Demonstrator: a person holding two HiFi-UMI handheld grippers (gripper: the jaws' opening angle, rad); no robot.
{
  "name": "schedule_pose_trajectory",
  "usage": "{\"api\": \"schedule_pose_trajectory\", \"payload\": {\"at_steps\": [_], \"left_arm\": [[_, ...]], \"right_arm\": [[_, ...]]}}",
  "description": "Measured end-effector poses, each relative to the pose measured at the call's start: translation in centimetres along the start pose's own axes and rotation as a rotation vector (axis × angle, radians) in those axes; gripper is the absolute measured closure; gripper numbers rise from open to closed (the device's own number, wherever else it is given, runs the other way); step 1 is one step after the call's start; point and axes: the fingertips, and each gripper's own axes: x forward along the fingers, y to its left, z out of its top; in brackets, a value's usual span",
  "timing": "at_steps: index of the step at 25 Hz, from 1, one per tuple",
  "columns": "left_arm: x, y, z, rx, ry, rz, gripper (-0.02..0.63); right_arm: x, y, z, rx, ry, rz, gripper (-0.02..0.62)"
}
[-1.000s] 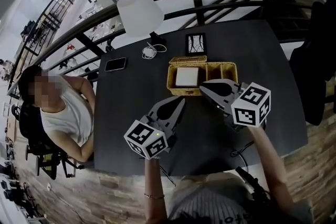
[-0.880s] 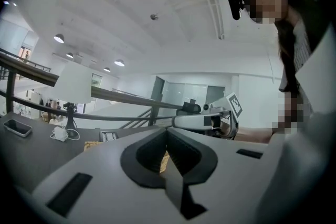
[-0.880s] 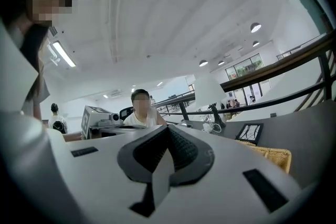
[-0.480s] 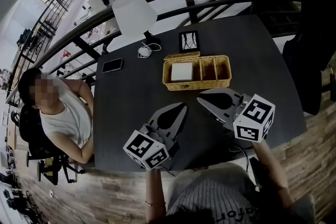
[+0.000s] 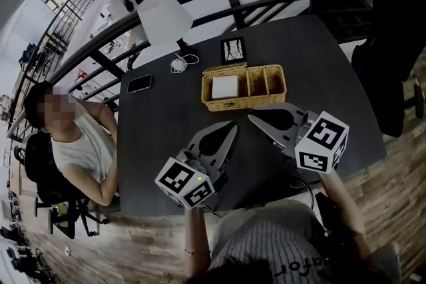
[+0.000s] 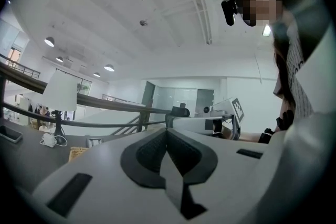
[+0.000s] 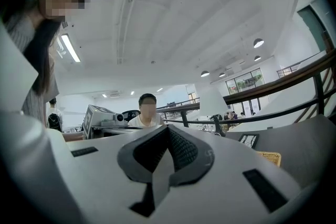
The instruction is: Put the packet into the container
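While both claws hang level over the near half of the table (image 5: 156, 126), the items are as follows.

- **Left claw** (image 5: 232, 126): jaws pressed together with nothing between them. The tip points away from the person, towards the basket.
- **Right claw** (image 5: 252, 119): jaws also closed flat on each other, and empty. The tip angles in towards the left claw's tip; the two are near but apart.
- **Basket** (image 5: 244, 105): wicker, divided into compartments. It stands just ahead of both tips and touches neither. Its long axis runs crosswise to the way the claws point.
- **Packet** (image 5: 225, 86): white, flat and roughly square, so no long axis can be told. It lies inside the basket's end compartment on the left claw's side, almost straight ahead of the left tip.
- **Beyond the basket, well apart from both claws:** a picture frame (image 5: 232, 50), a lamp (image 5: 164, 16), a coiled cable (image 5: 178, 64) and a phone (image 5: 139, 83).
- **Out past the left claw's side:** a seated person (image 5: 76, 143) at the table's edge.

**Assessment:** the packet is already in its place, so the task looks done. If it needs touching again, the left claw has the straighter line. The right tip sits marginally nearer the basket's front wall.
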Motion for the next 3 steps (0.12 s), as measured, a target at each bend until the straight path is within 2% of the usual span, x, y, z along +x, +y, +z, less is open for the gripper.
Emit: {"api": "schedule_pose_trajectory", "payload": {"at_steps": [3], "left_arm": [[-0.23, -0.26, 0.01, 0.004, 0.003, 0.003, 0.598]], "right_arm": [[-0.21, 0.28, 0.04, -0.003, -0.002, -0.002, 0.584]]}}
